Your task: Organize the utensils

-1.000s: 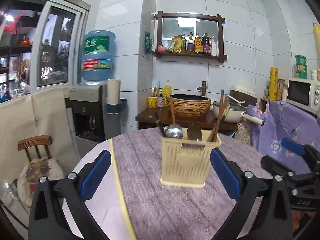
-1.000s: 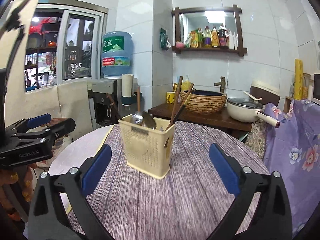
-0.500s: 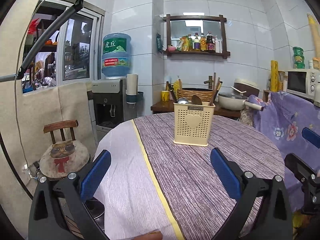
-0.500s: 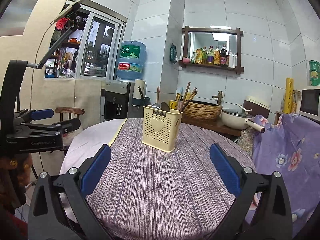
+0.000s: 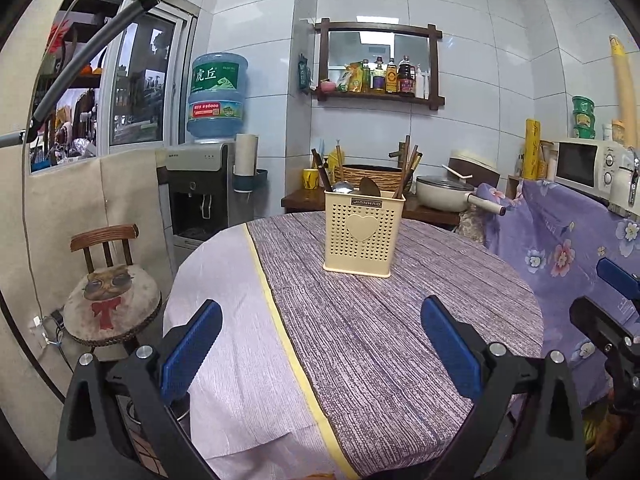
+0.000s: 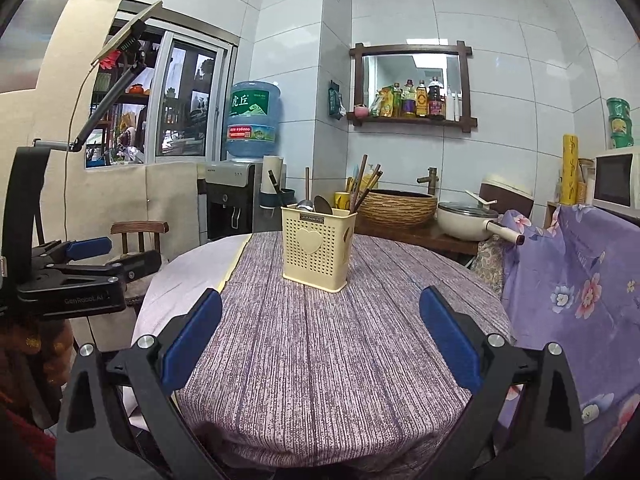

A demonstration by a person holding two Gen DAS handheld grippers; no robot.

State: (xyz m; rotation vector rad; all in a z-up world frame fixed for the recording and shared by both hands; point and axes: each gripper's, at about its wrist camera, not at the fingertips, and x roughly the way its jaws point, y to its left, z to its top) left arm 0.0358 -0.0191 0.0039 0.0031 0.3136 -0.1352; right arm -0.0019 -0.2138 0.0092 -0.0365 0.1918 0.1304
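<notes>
Both grippers gape, holding nothing. From the left wrist, the left gripper (image 5: 320,344) faces the holder (image 5: 363,234) straight ahead, well apart, spoons and chopsticks (image 5: 406,168) upright inside. From the right wrist, the right gripper (image 6: 320,332) sees the holder slightly left, seemingly nearer.

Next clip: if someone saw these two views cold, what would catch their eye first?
Probably the cream utensil holder with a heart on its front, standing upright alone near the middle of the round table, with spoons and chopsticks sticking out of it. Next, the left gripper and right gripper, both wide open and empty at the table's near edge, well short of the holder.
</notes>
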